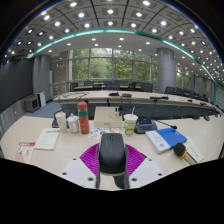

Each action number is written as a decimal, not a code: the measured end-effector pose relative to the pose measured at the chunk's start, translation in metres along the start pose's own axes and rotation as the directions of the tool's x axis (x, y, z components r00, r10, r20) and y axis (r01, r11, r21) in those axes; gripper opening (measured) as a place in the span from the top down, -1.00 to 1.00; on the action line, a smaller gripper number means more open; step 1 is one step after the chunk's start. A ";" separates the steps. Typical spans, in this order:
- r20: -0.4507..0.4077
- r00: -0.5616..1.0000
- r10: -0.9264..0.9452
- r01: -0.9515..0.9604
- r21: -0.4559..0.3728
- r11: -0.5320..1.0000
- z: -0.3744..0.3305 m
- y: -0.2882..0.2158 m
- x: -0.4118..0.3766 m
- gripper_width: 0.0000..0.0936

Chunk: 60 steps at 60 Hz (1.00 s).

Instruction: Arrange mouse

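A dark grey computer mouse [112, 155] sits between my gripper's [112, 160] two fingers, whose magenta pads [90, 158] press against its left and right sides. The mouse is held above a light wooden table [60, 150], tail end toward the camera. The fingers themselves are mostly hidden by the mouse body.
On the table beyond the fingers stand a red bottle [84, 118], white cups [62, 120], a paper cup with a green band [130, 123], a blue notebook [168, 139] at the right and papers [35, 140] at the left. Long desks and chairs fill the room behind.
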<state>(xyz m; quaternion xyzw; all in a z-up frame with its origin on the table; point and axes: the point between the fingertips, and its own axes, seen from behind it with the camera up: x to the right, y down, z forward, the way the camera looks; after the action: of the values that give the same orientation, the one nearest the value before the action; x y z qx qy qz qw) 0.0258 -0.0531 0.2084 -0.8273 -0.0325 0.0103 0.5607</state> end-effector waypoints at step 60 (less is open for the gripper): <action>-0.024 1.000 -0.005 -0.002 -0.298 0.954 0.046 0.126 0.082 -0.83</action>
<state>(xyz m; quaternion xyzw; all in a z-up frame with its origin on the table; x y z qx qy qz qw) 0.1104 -0.0511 0.0760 -0.9025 -0.0274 -0.0053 0.4297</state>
